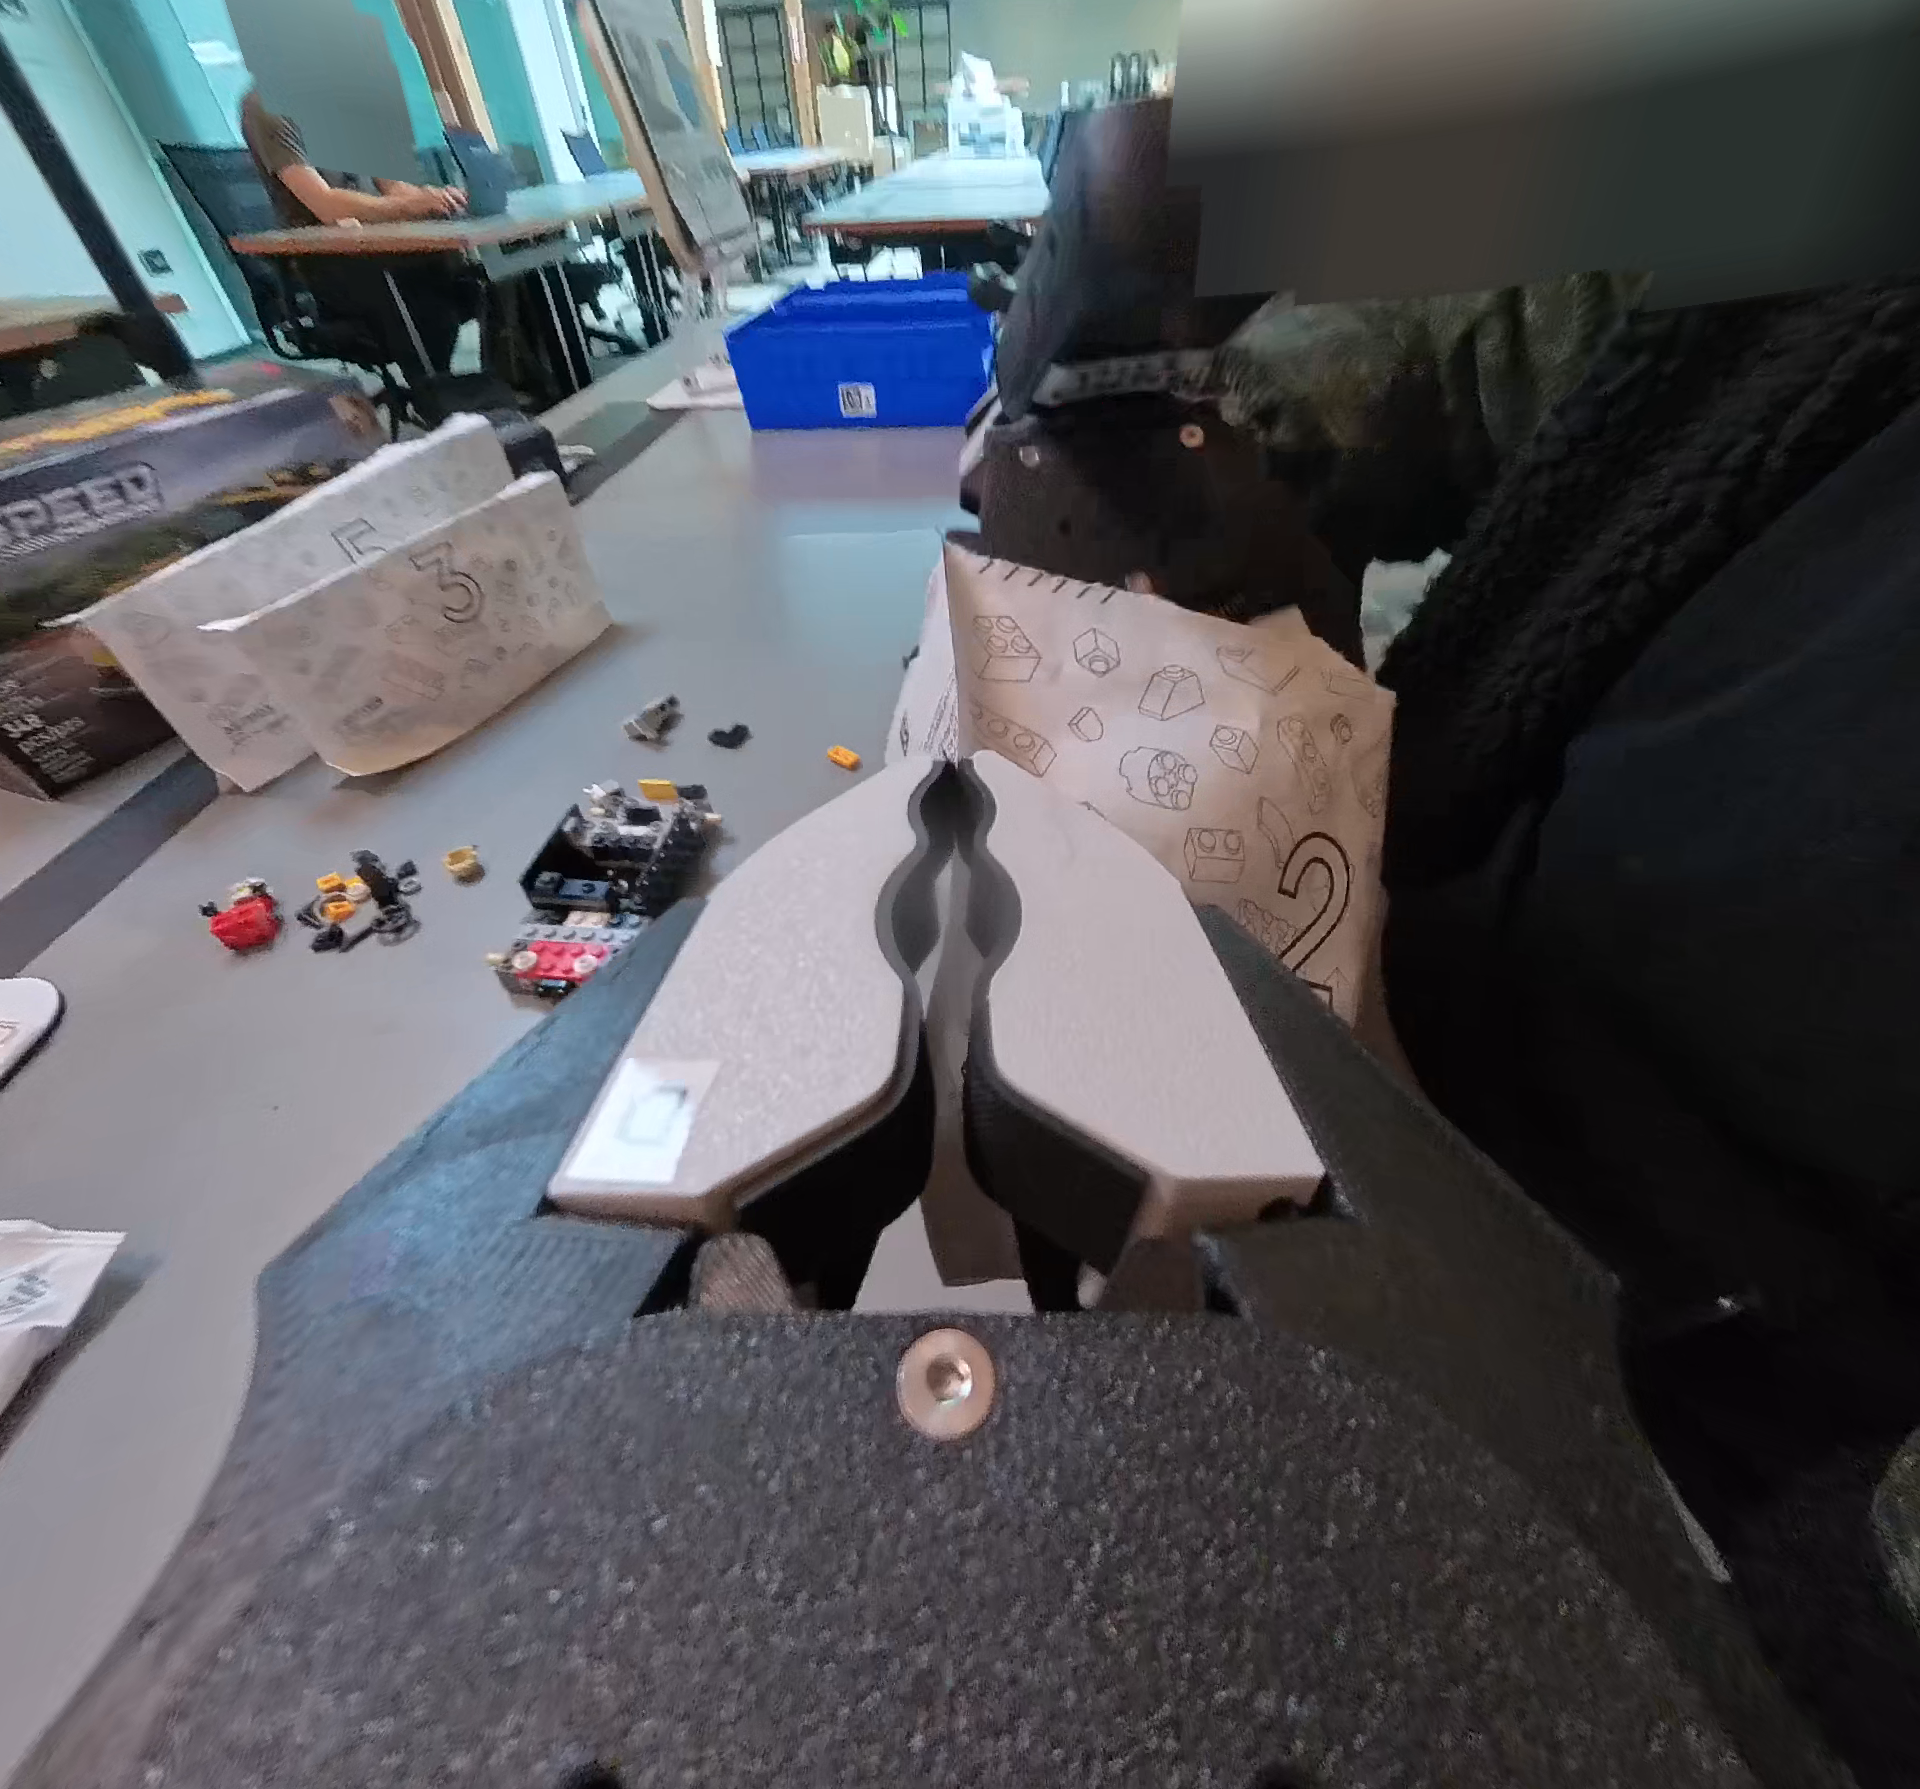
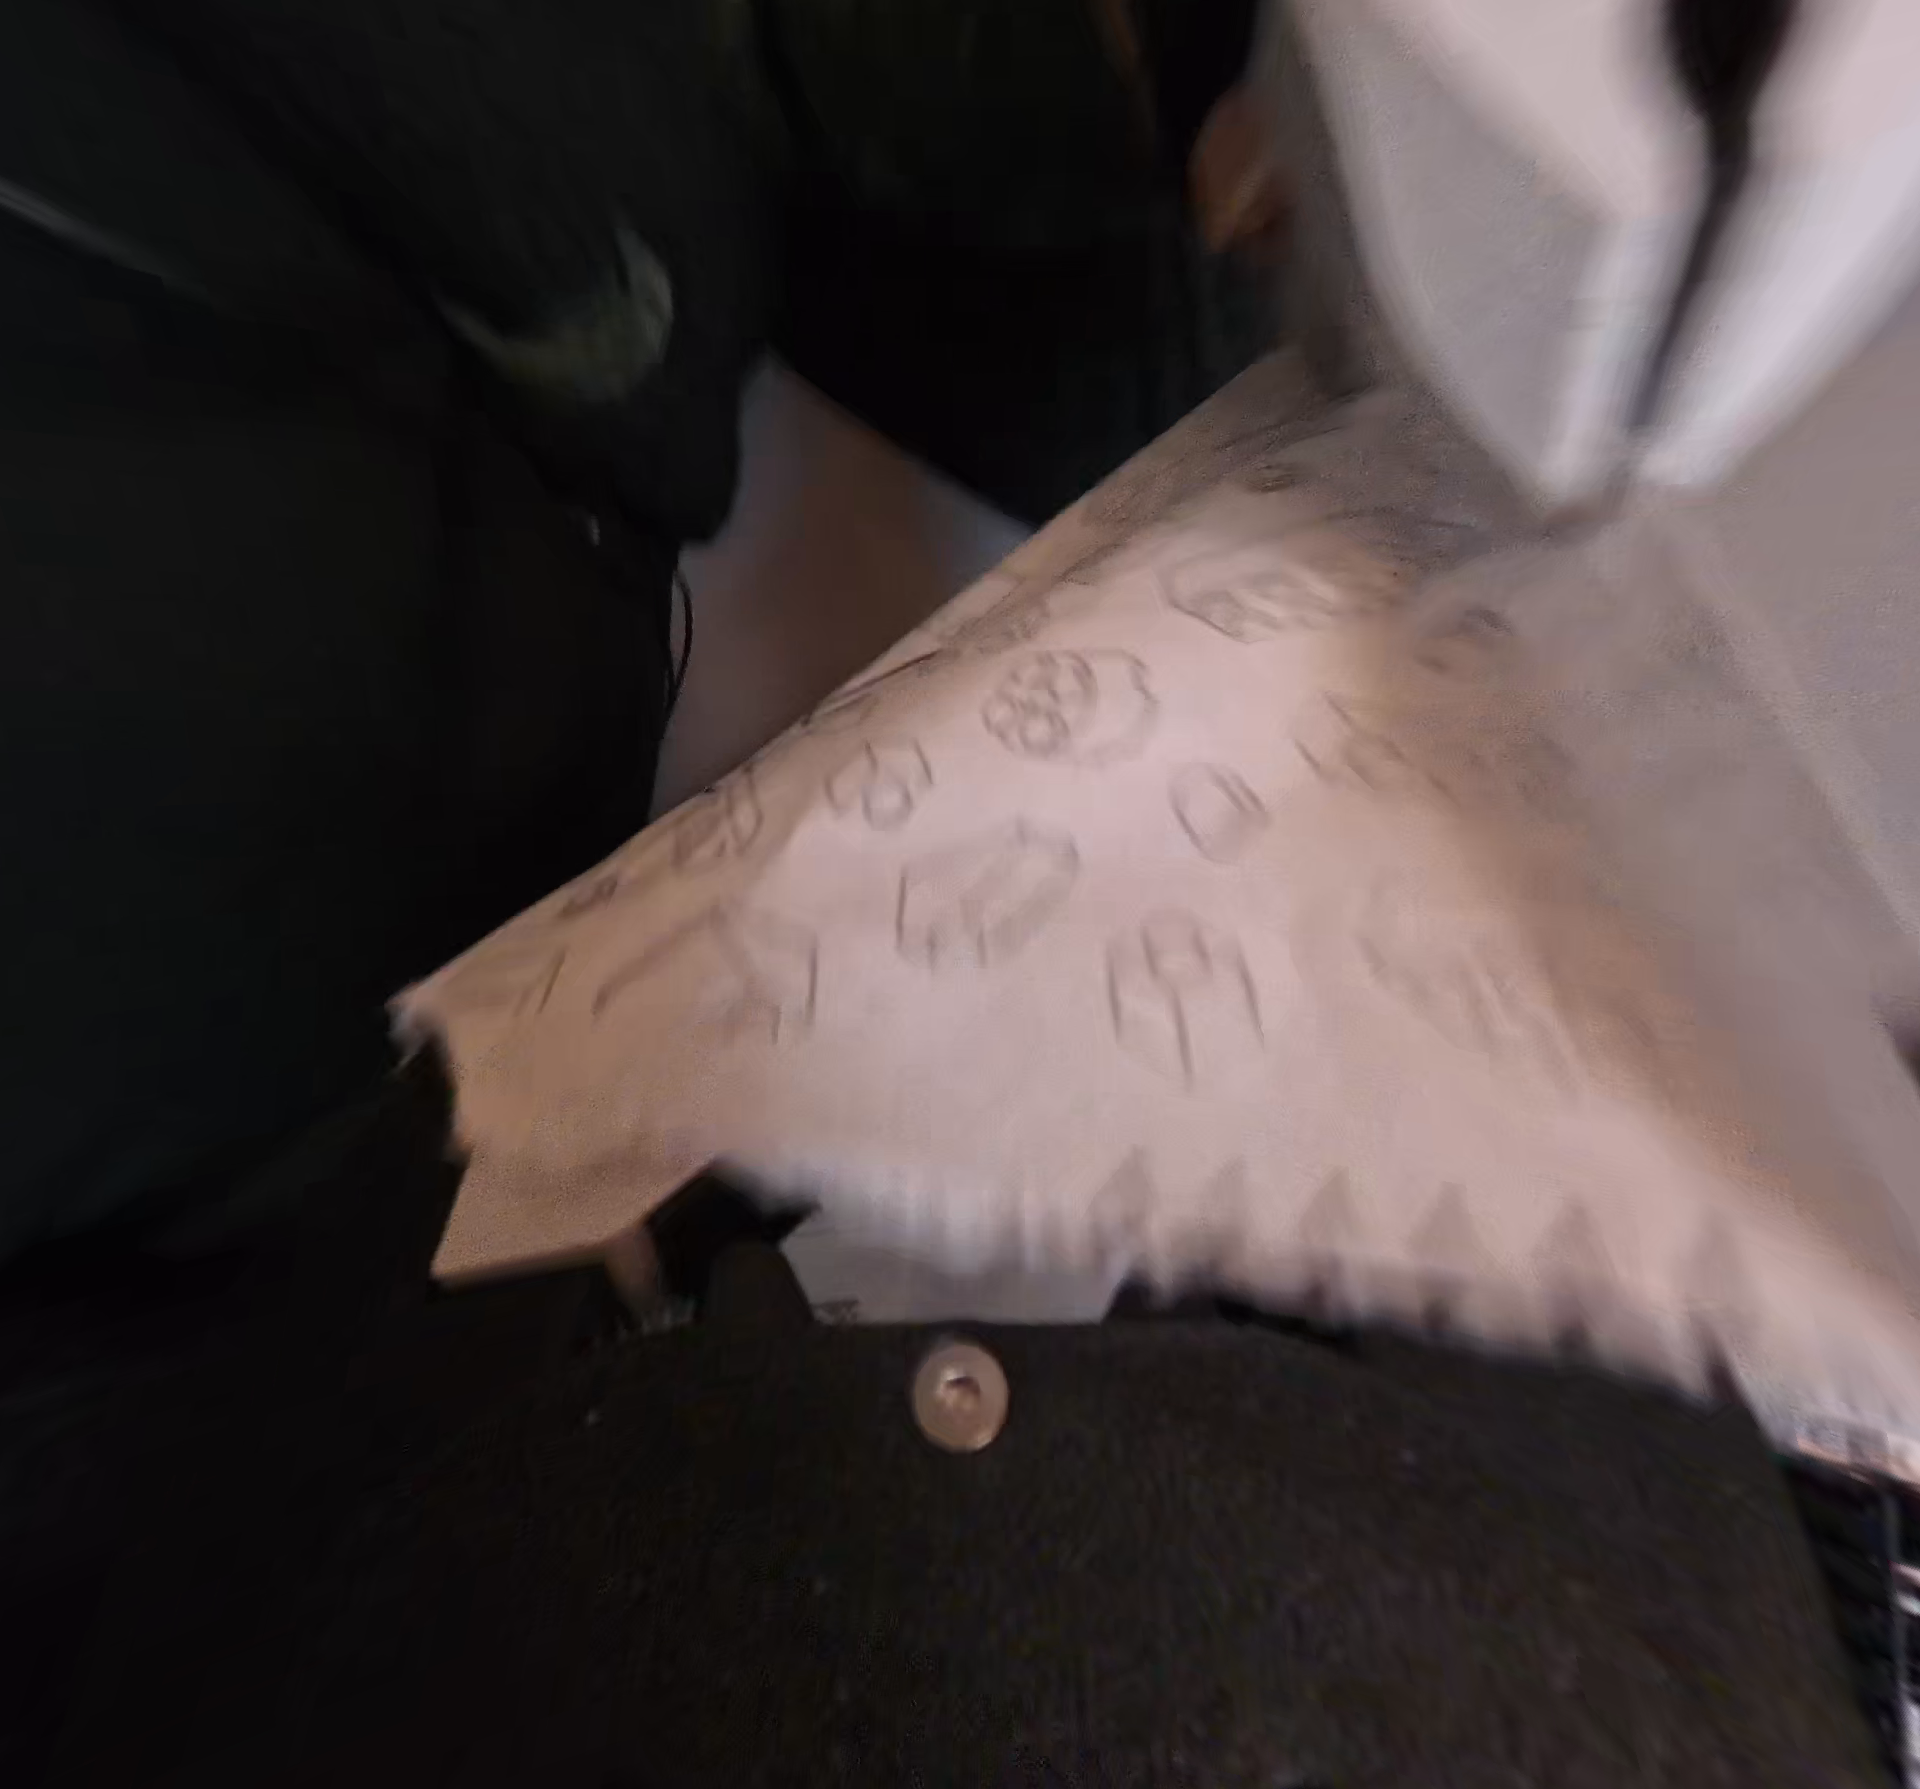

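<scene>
My left gripper [image 1: 951, 775] is shut on the edge of a white paper bag [image 1: 1174, 731] printed with brick drawings. The bag is held upright above the grey table [image 1: 769, 534]. The right gripper [image 1: 1132, 534], black, sits at the bag's top edge, in front of a person in dark clothing. In the blurred right wrist view the same bag [image 2: 1091, 856] lies over my right gripper's fingers and hides them. Only part of one beige finger [image 2: 540, 1220] shows at the bag's torn edge. The left gripper [image 2: 1600, 482] shows at the upper right, pinching the bag.
A partly built black brick model [image 1: 623, 866] and loose small pieces [image 1: 353, 898] lie on the table to the left. Two more paper bags [image 1: 416, 638] lean against a dark box [image 1: 125, 492]. A blue bin [image 1: 862, 357] stands farther back. A person [image 1: 312, 181] sits at a far desk.
</scene>
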Tool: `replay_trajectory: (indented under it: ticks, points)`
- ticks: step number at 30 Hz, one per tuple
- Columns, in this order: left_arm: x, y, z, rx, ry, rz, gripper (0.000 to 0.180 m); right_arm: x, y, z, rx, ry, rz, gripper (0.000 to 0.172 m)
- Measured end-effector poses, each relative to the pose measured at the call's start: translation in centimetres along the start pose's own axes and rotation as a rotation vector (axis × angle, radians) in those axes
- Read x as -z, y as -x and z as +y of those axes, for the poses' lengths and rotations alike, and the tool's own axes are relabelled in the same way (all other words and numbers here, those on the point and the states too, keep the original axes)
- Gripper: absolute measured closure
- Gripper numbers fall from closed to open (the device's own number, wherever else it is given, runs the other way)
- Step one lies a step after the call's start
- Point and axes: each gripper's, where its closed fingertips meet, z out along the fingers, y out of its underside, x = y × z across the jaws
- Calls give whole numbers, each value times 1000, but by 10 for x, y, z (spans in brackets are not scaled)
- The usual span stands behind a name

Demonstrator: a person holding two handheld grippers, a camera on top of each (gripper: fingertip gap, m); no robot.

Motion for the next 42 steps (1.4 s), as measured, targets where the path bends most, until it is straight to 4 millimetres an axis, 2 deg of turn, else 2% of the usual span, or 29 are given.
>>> replay_trajectory:
  ticks: [1, 3, 4, 7, 9, 11, 13, 15, 17, 19, 20, 22, 23, 24, 27, 28, 30, 32, 33, 36, 40, 42]
  points:
    - [6, 4, -4, 12, -37, -10, 180, 14, -7, -14, -16, -110, 30, 112]
    - [16, 13, -11, 29, -115, -32, 180, 50, -23, -34, -25, -316, 121, 119]
    - [20, 17, -12, 40, -137, -37, 180, 68, -31, -37, -20, -380, 183, 119]
    - [31, 27, -14, 50, -212, -44, 180, 103, -48, -22, -28, -451, 339, 108]
    - [37, 32, -16, 70, -257, -42, 180, 115, -50, -6, -73, -500, 380, 107]
    - [43, 36, -17, 68, -290, -46, 180, 114, -53, 17, -123, -487, 411, 108]
    - [47, 42, -18, 66, -311, -66, 180, 109, -49, 31, -159, -487, 408, 112]
    - [52, 46, -21, 80, -344, -81, 180, 102, -44, 40, -175, -475, 390, 123]
    - [58, 51, -24, 84, -384, -104, 180, 95, -45, 50, -184, -426, 408, 145]
    - [63, 58, -25, 96, -426, -133, 180, 85, -47, 57, -201, -381, 410, 146]
    - [65, 60, -24, 108, -441, -133, 180, 80, -53, 60, -229, -353, 428, 138]
    - [68, 61, -25, 129, -472, -122, 180, 67, -65, 66, -302, -286, 437, 99]
    - [68, 62, -25, 134, -476, -118, 180, 60, -71, 68, -343, -262, 428, 88]
    - [67, 62, -24, 133, -473, -116, 180, 56, -79, 68, -363, -260, 430, 82]
    - [66, 60, -24, 128, -470, -113, 180, 49, -103, 65, -372, -283, 405, 81]
    - [67, 60, -24, 125, -471, -115, 180, 46, -107, 59, -374, -307, 359, 83]
    - [69, 60, -25, 128, -482, -117, 180, 43, -112, 51, -357, -331, 292, 102]
    - [72, 64, -24, 132, -484, -130, 180, 39, -111, 51, -290, -303, 239, 152]
    - [73, 67, -21, 133, -471, -144, 180, 40, -108, 47, -269, -319, 204, 171]
    - [72, 79, -4, 130, -369, -191, 180, 51, -111, 50, -221, -292, 261, 172]
    - [67, 99, 43, 85, -57, -303, 179, 70, -115, 65, -135, -114, 362, 172]
    - [64, 101, 60, 80, 49, -310, 177, 78, -117, 67, -121, -69, 380, 172]
